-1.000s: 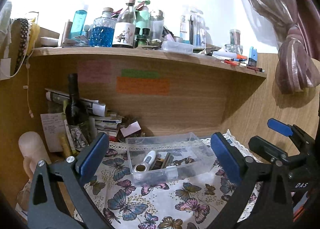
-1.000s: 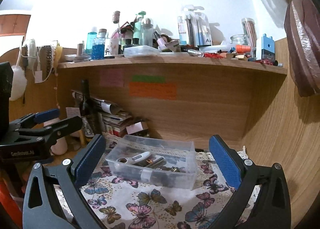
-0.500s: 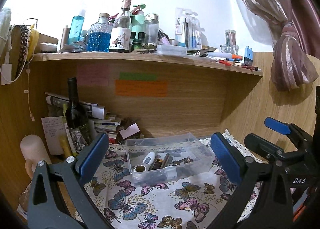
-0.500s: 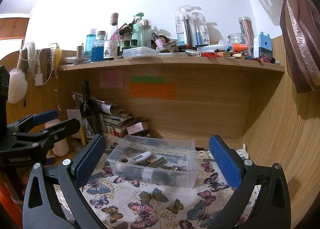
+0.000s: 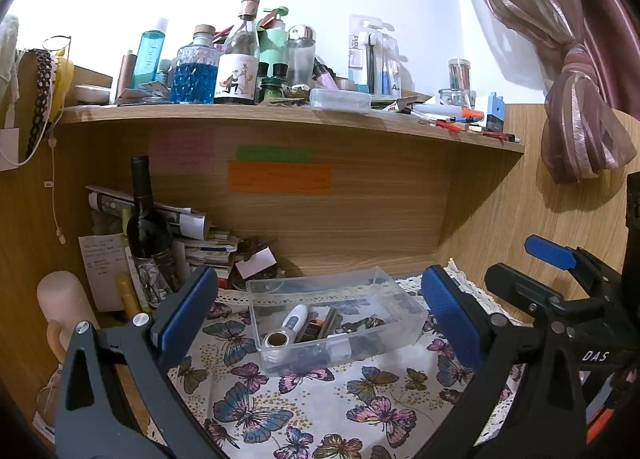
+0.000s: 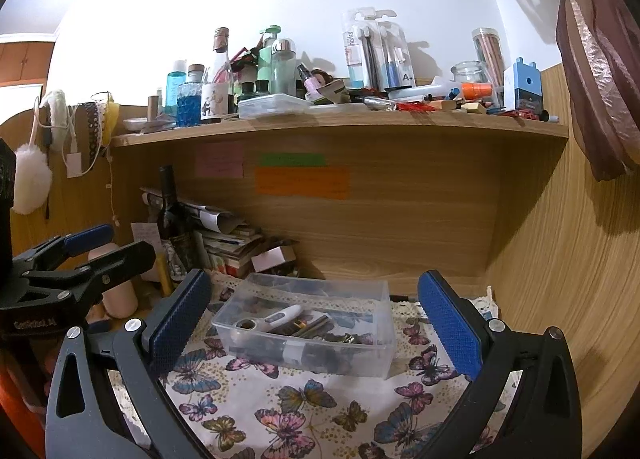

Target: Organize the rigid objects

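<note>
Both grippers hang above a butterfly-print cloth (image 5: pixel 320 403) with their jaws spread wide and nothing between them. The left gripper (image 5: pixel 320 311) frames a clear plastic box (image 5: pixel 404 311) that sits on the cloth, apart from both blue pads; the right gripper (image 6: pixel 316 315) frames the same box from its own side. In the left wrist view the right gripper's black body shows at the right edge with "DAS" printed on it in white; in the right wrist view the left gripper's body carries white lettering that looks like "GenRobot.AI", though it is small and blurred.

Inside the box lie a white thermometer-like device (image 5: pixel 290 325) with a round metal tip, some dark stick-shaped items beside it and small metal bits towards the right end.

Behind the box, against the wooden back panel, stand a dark wine bottle (image 5: pixel 146 231) and a heap of papers. Three sticky notes, pink (image 5: pixel 182 151), green (image 5: pixel 273 155) and orange (image 5: pixel 280 177), are stuck to the panel; their writing is too faint to read. On the shelf (image 5: pixel 280 119) above, a toothbrush pack (image 6: pixel 378 53) shows "A+" and a clear bottle (image 5: pixel 240 59) bears a cartoon-figure label
</note>
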### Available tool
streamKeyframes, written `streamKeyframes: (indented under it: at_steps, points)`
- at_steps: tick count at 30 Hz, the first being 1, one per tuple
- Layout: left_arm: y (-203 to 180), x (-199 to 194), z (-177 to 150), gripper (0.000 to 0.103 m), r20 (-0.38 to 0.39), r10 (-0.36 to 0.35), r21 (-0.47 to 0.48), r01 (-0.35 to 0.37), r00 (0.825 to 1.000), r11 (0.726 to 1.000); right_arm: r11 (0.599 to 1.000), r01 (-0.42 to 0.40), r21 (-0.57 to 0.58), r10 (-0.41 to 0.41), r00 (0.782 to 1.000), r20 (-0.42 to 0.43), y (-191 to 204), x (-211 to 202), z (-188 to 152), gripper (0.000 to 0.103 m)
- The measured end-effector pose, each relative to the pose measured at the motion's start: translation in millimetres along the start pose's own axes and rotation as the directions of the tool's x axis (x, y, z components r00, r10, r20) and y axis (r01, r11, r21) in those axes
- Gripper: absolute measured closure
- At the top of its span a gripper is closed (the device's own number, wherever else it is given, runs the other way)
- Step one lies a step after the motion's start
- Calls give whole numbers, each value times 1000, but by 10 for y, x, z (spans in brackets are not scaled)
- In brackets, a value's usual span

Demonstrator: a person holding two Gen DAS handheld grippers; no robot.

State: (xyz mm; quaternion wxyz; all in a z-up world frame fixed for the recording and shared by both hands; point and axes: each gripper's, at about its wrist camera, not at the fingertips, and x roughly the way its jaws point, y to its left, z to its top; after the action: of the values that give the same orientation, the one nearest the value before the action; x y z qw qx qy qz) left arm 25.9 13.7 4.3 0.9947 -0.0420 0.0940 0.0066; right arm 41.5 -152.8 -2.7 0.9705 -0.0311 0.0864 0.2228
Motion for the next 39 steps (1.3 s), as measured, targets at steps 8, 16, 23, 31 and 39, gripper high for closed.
streamKeyframes:
  at_steps: [8, 16, 23, 31, 39]
  points:
    - [2, -11, 7, 0, 6, 6, 9, -6, 1000, 1000, 1000, -9, -1, 9, 1000, 4, 4, 17, 22, 0]
    - [5, -23, 6, 0, 10, 7, 13, -7, 1000, 1000, 1000, -10, 0, 10, 1000, 4, 13, 23, 25, 0]
    - [12, -33, 18, 0, 16, 5, 17, -6, 1000, 1000, 1000, -13, -4, 13, 1000, 8, 28, 30, 34, 0]
    - [2, -39, 23, 0, 16, 3, 26, -3, 1000, 1000, 1000, -10, -5, 10, 1000, 8, 33, 26, 36, 0]
    - [5, -26, 25, 0, 18, -8, 33, 7, 1000, 999, 1000, -17, 2, 17, 1000, 14, -11, 37, 50, 0]
